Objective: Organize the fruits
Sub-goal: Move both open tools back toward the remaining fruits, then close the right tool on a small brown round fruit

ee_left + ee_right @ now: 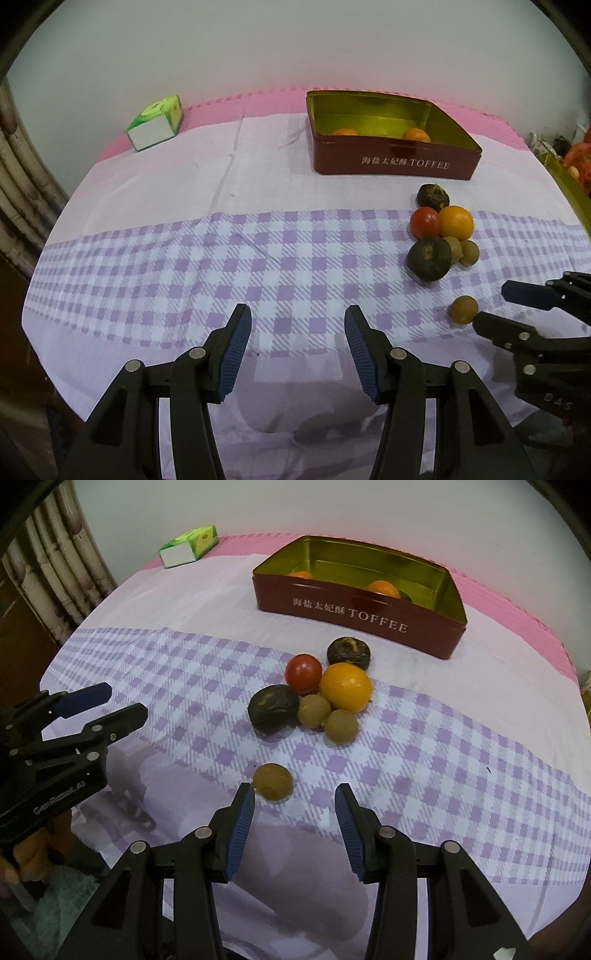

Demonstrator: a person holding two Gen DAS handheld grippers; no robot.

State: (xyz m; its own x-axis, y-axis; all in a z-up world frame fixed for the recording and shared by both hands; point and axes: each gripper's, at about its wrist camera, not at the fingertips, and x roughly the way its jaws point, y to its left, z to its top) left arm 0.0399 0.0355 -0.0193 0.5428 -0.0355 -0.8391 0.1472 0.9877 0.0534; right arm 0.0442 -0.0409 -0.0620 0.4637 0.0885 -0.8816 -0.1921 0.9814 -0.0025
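A red toffee tin (395,162) (354,616) stands open at the back with two oranges (416,134) (383,589) inside. In front of it lies a cluster of fruit: an orange (345,686) (456,222), a red tomato (303,672) (425,222), two dark round fruits (273,709) (348,652) and two small brown ones (340,725). A lone small brown fruit (272,781) (463,309) lies just ahead of my right gripper (294,794), near its left finger. The right gripper is open and empty. My left gripper (297,317) is open and empty over the checked cloth, left of the fruit.
A green and white tissue box (157,123) (189,545) sits at the back left. A purple checked cloth (184,266) covers the table on a pink mat (236,105). Curtains (62,568) hang at the left. Orange items (580,162) sit off the right edge.
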